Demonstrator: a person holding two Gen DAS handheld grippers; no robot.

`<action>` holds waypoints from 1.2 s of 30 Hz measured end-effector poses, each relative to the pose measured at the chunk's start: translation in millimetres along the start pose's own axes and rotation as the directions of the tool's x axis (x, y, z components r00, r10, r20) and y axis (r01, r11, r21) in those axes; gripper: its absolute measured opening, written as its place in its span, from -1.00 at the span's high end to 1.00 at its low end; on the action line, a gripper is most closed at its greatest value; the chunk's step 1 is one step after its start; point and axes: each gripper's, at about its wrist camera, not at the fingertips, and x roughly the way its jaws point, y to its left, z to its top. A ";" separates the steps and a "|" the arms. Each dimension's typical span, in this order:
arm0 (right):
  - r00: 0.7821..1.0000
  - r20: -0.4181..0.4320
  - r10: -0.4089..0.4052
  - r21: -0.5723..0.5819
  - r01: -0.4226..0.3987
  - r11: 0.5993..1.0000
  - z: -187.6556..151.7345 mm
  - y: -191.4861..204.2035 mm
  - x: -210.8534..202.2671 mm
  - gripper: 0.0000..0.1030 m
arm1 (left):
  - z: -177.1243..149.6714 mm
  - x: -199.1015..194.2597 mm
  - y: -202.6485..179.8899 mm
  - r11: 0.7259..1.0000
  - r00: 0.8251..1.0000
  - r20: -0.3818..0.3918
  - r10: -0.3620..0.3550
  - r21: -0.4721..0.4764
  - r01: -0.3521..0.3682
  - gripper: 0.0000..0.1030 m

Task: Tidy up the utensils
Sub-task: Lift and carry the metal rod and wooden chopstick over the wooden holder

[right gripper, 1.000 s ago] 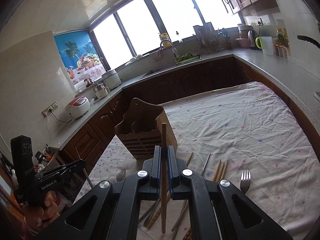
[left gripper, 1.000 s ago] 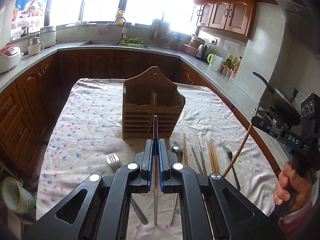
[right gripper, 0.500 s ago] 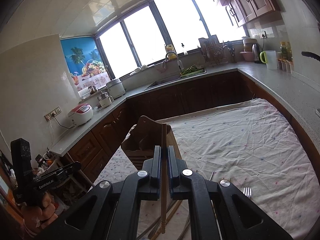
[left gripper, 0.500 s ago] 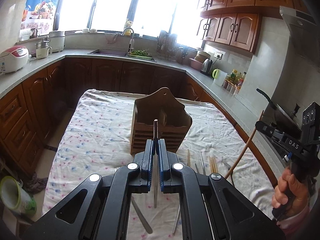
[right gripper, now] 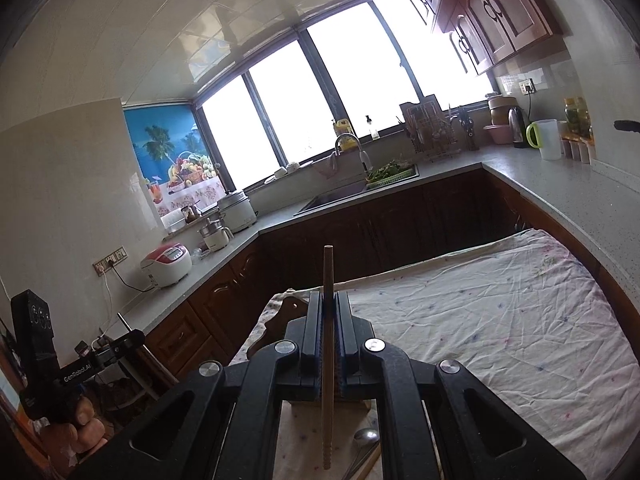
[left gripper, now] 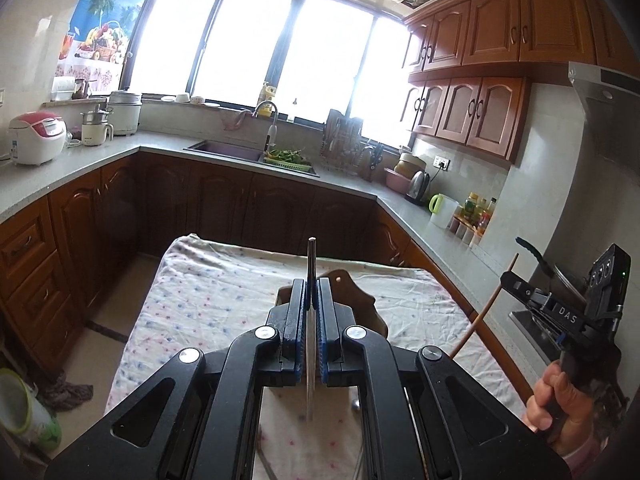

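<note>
Left gripper is clamping a metal chopstick; right gripper is pinching a wooden chopstick. Right view alone is showing a spoon; wooden holder mostly hidden.

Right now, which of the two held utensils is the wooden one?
The chopstick in the right claw: round, tan and ridged at its lower end. The left claw holds a thin silver metal utensil.

Right gripper: "DAS"; left gripper: "GenRobot.AI".

Wooden holder sits on desk just beyond left fingers; spoon lies below right fingers.
</note>
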 end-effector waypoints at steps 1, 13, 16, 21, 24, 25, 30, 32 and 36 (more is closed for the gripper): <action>1.000 0.015 0.007 0.003 -0.007 1.000 5.9 0.9 4.2 0.89 | 6.9 1.8 0.1 1.000 1.000 0.017 0.001 -0.001 -0.001 0.92; 0.993 0.117 -0.006 -0.029 0.009 1.000 40.0 6.6 70.4 0.89 | 50.9 63.1 12.6 0.999 0.990 0.137 0.032 -0.035 -0.027 0.92; 0.995 0.095 -0.018 -0.015 0.020 1.000 27.6 -0.1 92.5 0.89 | 41.1 85.7 19.5 0.997 0.992 0.117 0.038 -0.066 -0.030 0.92; 0.996 0.072 -0.049 0.027 0.048 0.999 -0.4 -13.8 117.7 0.89 | 16.4 118.6 25.9 0.995 0.996 0.072 0.058 -0.087 -0.051 0.92; 0.996 0.069 -0.063 0.046 0.060 0.997 -14.4 -19.8 125.9 0.89 | 3.5 132.5 28.6 0.994 0.997 0.047 0.063 -0.097 -0.059 0.92; 0.995 0.068 -0.067 0.052 0.064 0.997 -17.6 -21.7 128.2 0.89 | -0.5 135.9 29.7 0.993 0.997 0.043 0.063 -0.098 -0.059 0.92; 0.997 0.041 -0.067 0.053 0.064 0.997 -28.0 -22.9 138.4 0.89 | -16.4 150.2 32.2 0.994 0.997 0.014 0.072 -0.085 -0.070 0.92; 0.997 0.039 -0.068 0.038 0.067 0.997 -30.6 -20.8 139.1 0.88 | -19.3 153.7 33.6 0.993 0.997 0.008 0.079 -0.088 -0.078 0.92; 0.997 0.027 -0.069 0.032 0.068 0.997 -28.4 -21.1 139.3 0.88 | -19.2 153.9 36.0 0.994 0.997 -0.001 0.074 -0.084 -0.074 0.91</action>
